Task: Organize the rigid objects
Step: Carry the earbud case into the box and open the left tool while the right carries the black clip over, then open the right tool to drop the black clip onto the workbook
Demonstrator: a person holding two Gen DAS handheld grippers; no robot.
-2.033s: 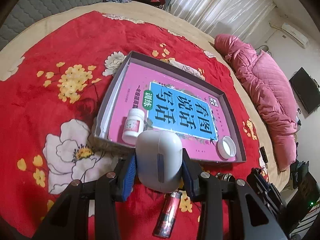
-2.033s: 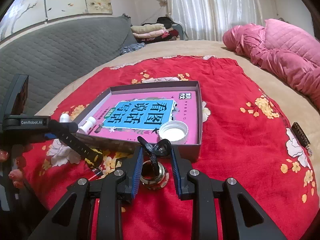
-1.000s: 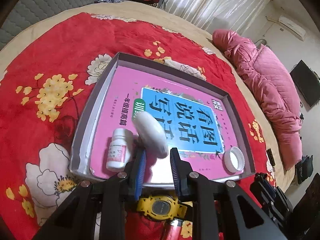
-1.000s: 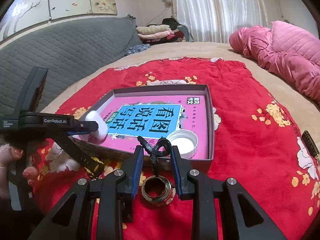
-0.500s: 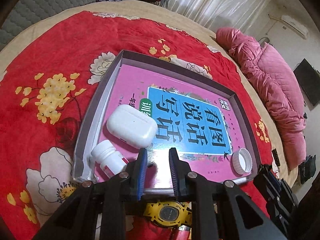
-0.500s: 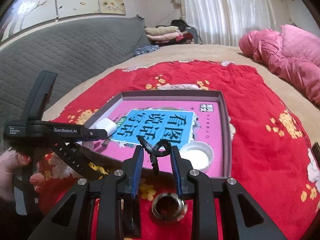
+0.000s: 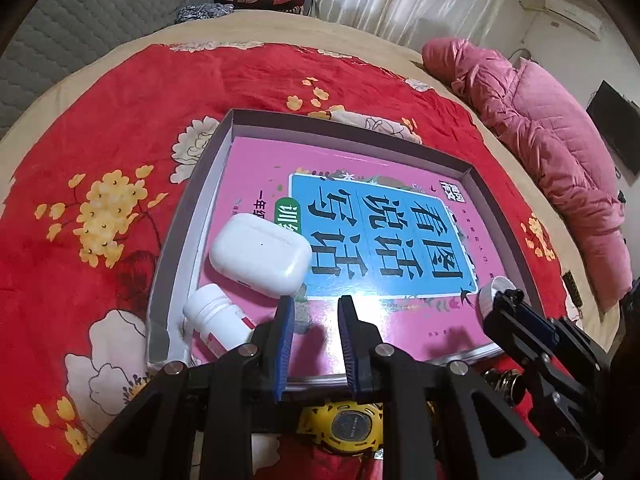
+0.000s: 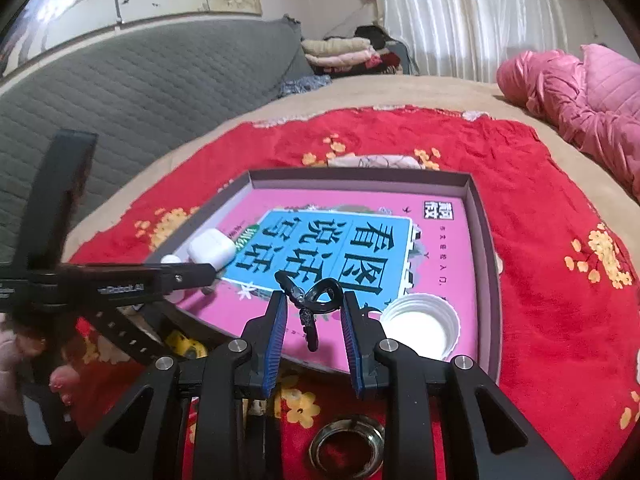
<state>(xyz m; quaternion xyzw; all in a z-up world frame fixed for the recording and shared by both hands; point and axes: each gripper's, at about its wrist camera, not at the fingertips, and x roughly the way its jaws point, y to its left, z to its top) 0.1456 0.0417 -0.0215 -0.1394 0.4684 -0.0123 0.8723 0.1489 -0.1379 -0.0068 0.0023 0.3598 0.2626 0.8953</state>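
A shallow grey box [image 7: 188, 216] with a pink book inside lies on the red floral blanket. In it lie a white earbud case [image 7: 260, 254], a small white bottle [image 7: 218, 322] on its side and a white cap [image 8: 418, 328]. My left gripper [image 7: 314, 308] is empty, its jaws a small gap apart, just behind the case. My right gripper [image 8: 314, 304] is shut on a black clip [image 8: 310, 298] with a hanging piece, held above the box's near edge [image 8: 494, 292]. The left gripper also shows in the right wrist view [image 8: 200, 270].
A yellow watch [image 7: 352, 426] and a metal ring [image 8: 348, 450] lie on the blanket in front of the box. A pink quilt [image 7: 552, 128] lies at the far right. A grey padded headboard [image 8: 140, 92] and folded clothes [image 8: 340, 50] stand at the back.
My left gripper let go of the earbud case inside the box beside the bottle and drew back. My right gripper lifted the clip off the blanket and moved forward over the box's edge.
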